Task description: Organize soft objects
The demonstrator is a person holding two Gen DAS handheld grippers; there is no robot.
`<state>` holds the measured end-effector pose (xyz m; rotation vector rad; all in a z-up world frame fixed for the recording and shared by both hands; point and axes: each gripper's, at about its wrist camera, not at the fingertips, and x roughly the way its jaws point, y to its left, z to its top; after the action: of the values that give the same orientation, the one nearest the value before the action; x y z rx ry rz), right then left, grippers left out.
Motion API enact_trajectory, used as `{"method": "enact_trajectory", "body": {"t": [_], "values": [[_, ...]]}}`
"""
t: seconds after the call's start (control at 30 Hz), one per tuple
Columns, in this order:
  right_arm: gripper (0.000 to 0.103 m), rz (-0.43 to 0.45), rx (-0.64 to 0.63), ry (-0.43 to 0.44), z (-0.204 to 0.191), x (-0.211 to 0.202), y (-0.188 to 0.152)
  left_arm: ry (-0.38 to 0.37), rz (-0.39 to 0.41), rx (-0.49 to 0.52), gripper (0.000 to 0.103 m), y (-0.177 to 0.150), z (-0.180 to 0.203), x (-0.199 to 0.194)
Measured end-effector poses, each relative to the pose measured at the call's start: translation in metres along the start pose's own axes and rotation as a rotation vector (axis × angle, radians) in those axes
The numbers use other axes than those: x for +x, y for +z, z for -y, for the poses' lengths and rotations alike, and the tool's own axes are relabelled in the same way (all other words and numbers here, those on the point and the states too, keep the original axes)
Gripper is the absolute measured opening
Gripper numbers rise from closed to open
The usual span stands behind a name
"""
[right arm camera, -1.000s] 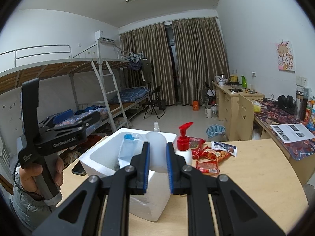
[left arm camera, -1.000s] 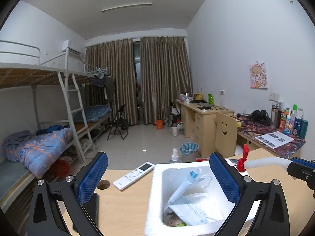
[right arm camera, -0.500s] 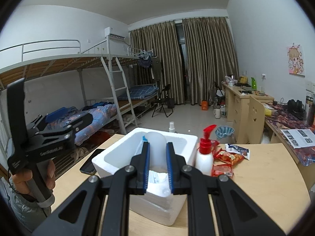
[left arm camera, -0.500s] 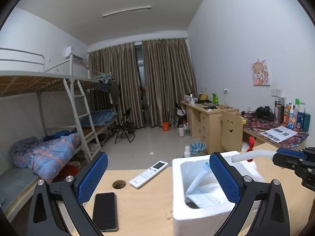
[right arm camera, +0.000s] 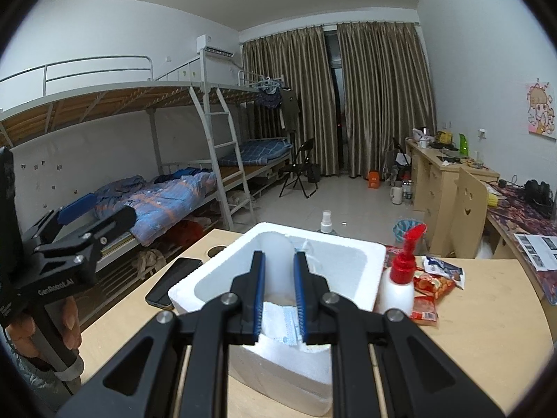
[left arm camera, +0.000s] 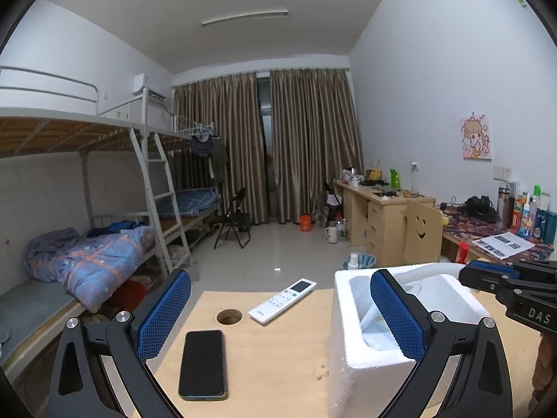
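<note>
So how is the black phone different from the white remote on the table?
The phone is black with a blank, dark face; the remote is white with buttons and a small screen. The phone looks wider, the remote slimmer. The phone lies nearer the camera. Both lie flat on the wooden table.

light: dim, cool, ceiling tube (left arm camera: 244, 17) | focus: sharp | edges: strong fisheye bend, dark corners

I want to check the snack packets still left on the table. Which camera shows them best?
The right wrist view: the snack packets lie in plain sight on the table, to the right of the pump bottle and foam box. The left wrist view shows none of them; the foam box and right gripper fill that side.
</note>
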<state>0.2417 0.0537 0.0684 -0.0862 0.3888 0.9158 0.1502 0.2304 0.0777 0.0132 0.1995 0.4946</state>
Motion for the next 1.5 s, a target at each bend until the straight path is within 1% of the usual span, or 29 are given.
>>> {"method": "enact_trajectory", "body": {"t": [0.23, 0.47, 0.5, 0.53, 0.57, 0.6, 0.67, 0.77, 0.9, 1.1, 1.3, 1.5], "values": [[0.019, -0.011, -0.007, 0.004, -0.004, 0.013, 0.004, 0.011, -0.025, 0.006, 0.103, -0.004, -0.009, 0.003], [0.020, -0.028, -0.005, -0.022, -0.003, 0.026, 0.005, -0.009, -0.025, 0.000, 0.103, -0.006, -0.015, 0.005], [0.025, -0.033, -0.004, -0.022, -0.005, 0.028, 0.004, -0.010, -0.023, -0.003, 0.103, -0.006, -0.016, 0.005], [0.028, -0.037, -0.004, -0.027, -0.005, 0.029, 0.004, -0.013, -0.021, -0.006, 0.103, -0.006, -0.017, 0.004], [0.040, -0.040, -0.001, -0.039, -0.004, 0.030, 0.003, -0.015, -0.016, -0.013, 0.103, -0.006, -0.018, 0.003], [0.054, -0.039, 0.003, -0.044, -0.004, 0.029, 0.002, -0.013, -0.011, -0.021, 0.103, -0.007, -0.021, 0.002], [0.059, -0.033, 0.008, -0.043, -0.003, 0.026, 0.002, -0.017, -0.010, -0.030, 0.103, -0.007, -0.023, 0.001], [0.069, -0.024, 0.010, -0.046, -0.002, 0.021, 0.002, -0.021, -0.013, -0.028, 0.103, -0.007, -0.022, 0.001], [0.078, -0.014, 0.020, -0.045, -0.001, 0.017, 0.003, -0.024, -0.008, -0.024, 0.103, -0.006, -0.019, -0.003], [0.078, -0.011, 0.020, -0.038, 0.000, 0.010, 0.003, -0.024, -0.016, -0.022, 0.103, -0.006, -0.014, -0.008], [0.080, 0.004, 0.031, -0.051, 0.006, -0.006, 0.002, -0.041, -0.022, -0.022, 0.103, -0.003, -0.007, -0.012], [0.082, 0.027, 0.031, -0.070, 0.010, -0.022, 0.002, -0.056, -0.006, -0.015, 0.103, 0.000, 0.002, -0.022]]}}
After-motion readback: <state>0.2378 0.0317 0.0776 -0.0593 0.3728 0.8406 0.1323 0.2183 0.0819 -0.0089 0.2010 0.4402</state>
